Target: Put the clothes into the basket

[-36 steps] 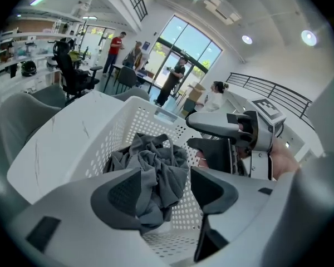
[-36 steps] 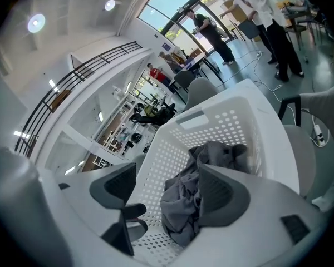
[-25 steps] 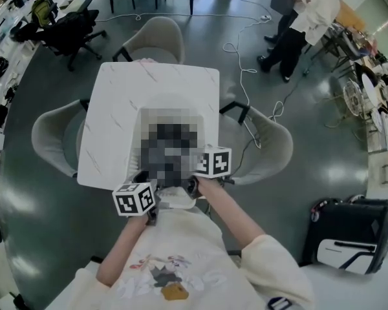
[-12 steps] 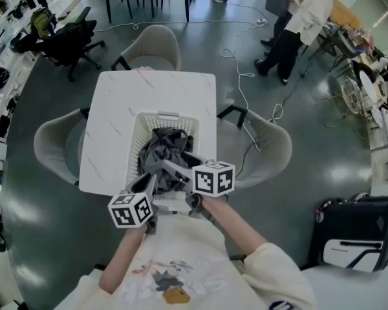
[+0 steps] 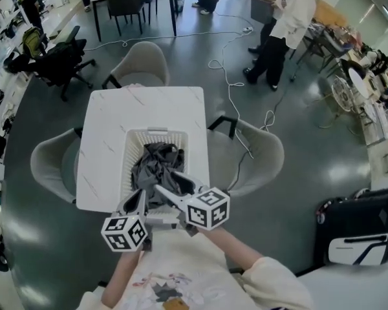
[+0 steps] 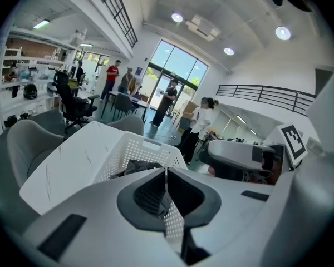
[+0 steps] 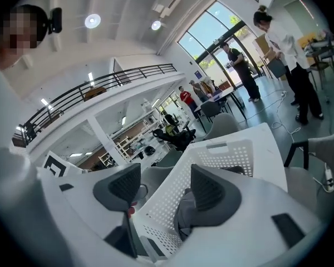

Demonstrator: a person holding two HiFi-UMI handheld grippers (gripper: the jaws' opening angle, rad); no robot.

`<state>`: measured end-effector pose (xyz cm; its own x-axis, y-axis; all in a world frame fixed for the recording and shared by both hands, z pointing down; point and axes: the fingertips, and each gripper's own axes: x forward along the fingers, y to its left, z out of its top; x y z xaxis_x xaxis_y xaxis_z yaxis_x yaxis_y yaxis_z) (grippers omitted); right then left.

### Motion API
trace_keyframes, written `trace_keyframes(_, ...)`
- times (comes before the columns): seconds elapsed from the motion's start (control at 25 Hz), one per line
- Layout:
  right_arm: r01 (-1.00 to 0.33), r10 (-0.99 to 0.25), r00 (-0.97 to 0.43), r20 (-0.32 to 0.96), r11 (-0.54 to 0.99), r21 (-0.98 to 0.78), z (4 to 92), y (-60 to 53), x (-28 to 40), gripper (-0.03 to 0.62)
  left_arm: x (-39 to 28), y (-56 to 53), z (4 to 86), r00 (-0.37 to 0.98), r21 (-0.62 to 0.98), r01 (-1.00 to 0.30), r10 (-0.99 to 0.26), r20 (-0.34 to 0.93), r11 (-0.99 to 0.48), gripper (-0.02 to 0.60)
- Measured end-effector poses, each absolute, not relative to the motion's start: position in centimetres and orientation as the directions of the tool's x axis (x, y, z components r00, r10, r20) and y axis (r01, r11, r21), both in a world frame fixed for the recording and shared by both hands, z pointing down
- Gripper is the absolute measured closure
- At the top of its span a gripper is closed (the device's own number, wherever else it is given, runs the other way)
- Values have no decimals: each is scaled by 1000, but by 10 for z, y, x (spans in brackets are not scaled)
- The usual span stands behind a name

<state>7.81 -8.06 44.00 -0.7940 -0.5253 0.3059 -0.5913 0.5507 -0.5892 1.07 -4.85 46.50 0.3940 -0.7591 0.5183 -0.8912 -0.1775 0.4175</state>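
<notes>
A white perforated basket (image 5: 134, 148) stands on the white table (image 5: 149, 108), and a grey heap of clothes (image 5: 156, 166) lies in it. My left gripper (image 5: 137, 200) hovers over the basket's near left corner; its jaws have just been closing and are shut with nothing between them. In the left gripper view its tips (image 6: 166, 174) meet in front of the basket (image 6: 131, 149) and clothes (image 6: 140, 166). My right gripper (image 5: 171, 185) hangs above the near end of the clothes, open and empty, its jaws having just closed a little. Between the right gripper (image 7: 166, 191) jaws show the basket (image 7: 225, 152) and clothes (image 7: 183, 218).
Three grey armchairs surround the table: far (image 5: 139, 63), left (image 5: 52, 163), right (image 5: 258, 154). A cable (image 5: 236, 102) runs over the floor. People (image 5: 281, 28) stand at the back right. A black and white bag (image 5: 359, 228) sits on the floor at the right.
Both grippers have risen and drawn back from the clothes toward the basket's near edge. The left jaws have shut empty. The clothes stay in the basket.
</notes>
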Motion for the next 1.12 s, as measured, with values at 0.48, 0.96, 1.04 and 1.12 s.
trace_keyframes(0.48,-675,-659,-713,237,555,-486,411,-55,100,526,21,-29,432,427,413,-878,-785,448,-241,571)
trace_keyframes(0.96,-680,-662,-721,206,616,-398,392,-33,85,568,21,-19,422,436,405,-876,-789,433,-262,571)
trace_keyframes(1.04,-677,-659,-724,204,625,-387,392,-31,83,571,21,-18,421,436,403,-876,-791,429,-265,571)
trace_keyframes(1.12,-674,-655,-729,202,633,-381,391,-29,82,572,22,-18,420,439,403,-875,-792,425,-268,571)
